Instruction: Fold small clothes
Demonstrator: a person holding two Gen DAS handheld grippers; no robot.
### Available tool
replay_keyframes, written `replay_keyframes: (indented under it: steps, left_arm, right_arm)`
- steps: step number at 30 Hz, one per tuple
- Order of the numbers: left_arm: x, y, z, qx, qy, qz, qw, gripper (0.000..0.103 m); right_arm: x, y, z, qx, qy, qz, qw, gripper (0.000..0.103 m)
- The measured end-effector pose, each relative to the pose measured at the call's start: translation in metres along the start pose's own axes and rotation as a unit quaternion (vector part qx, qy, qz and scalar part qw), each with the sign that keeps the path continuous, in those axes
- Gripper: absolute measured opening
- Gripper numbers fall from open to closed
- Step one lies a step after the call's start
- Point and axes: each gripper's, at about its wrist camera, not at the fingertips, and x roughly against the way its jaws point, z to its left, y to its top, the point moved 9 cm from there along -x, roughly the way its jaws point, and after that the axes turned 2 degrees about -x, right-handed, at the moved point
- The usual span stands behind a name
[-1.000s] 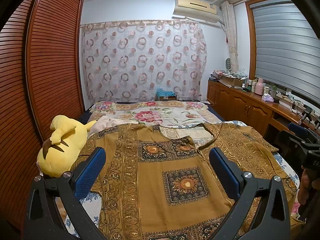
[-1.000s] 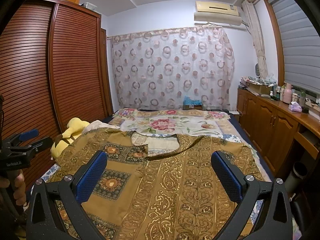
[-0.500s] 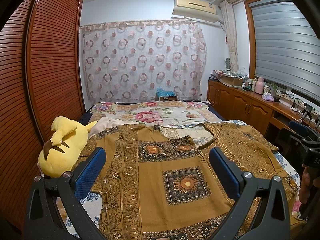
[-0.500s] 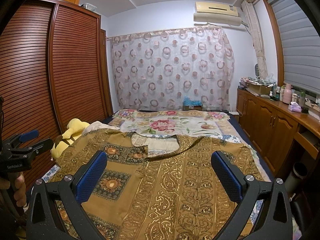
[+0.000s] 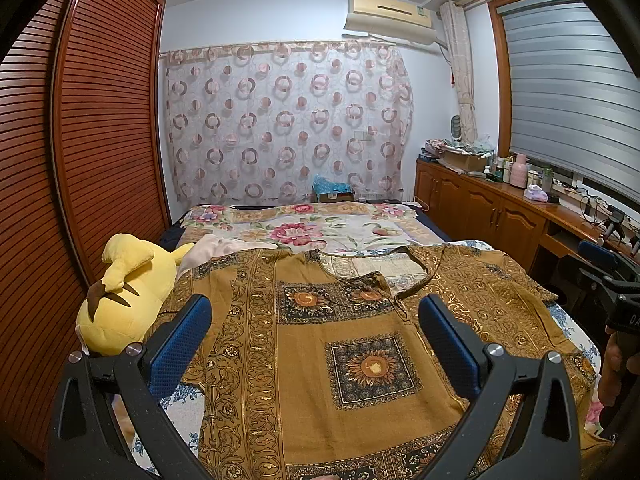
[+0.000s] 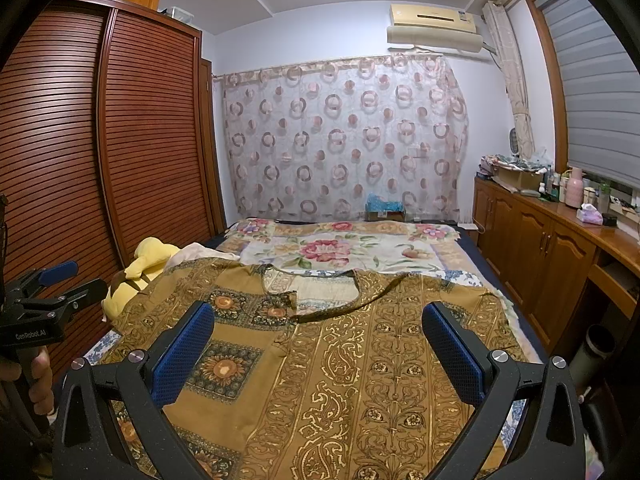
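Observation:
A mustard-brown patterned top point(image 5: 352, 344) lies spread flat on the bed, neckline toward the far side, sleeves out to both sides; it also shows in the right wrist view point(image 6: 344, 360). My left gripper point(image 5: 314, 320) is open and empty, held above the garment's left half. My right gripper point(image 6: 318, 326) is open and empty, above the garment's right half. Each gripper shows at the edge of the other's view: the right one point(image 5: 608, 276) and the left one point(image 6: 48, 284).
A yellow plush toy point(image 5: 124, 300) lies at the bed's left edge beside a pale cloth point(image 5: 216, 248). A floral bedsheet point(image 5: 304, 228) covers the far bed. A slatted wooden wardrobe point(image 5: 92, 152) stands left; a cluttered wooden sideboard point(image 5: 504, 204) runs along the right.
Both views have shifted only slightly. The garment has not moved and both grippers remain open.

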Motion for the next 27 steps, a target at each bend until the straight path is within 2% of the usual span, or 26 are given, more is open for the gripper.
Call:
replay_keyframes:
  steps: [27]
  left_arm:
    - [0.0012, 0.0004, -0.0042, -0.001, 0.001, -0.001, 1.0000, 0.103]
  right_arm:
    - [0.0005, 0.0004, 0.0010, -0.001, 0.005, -0.002, 1.000, 0.103]
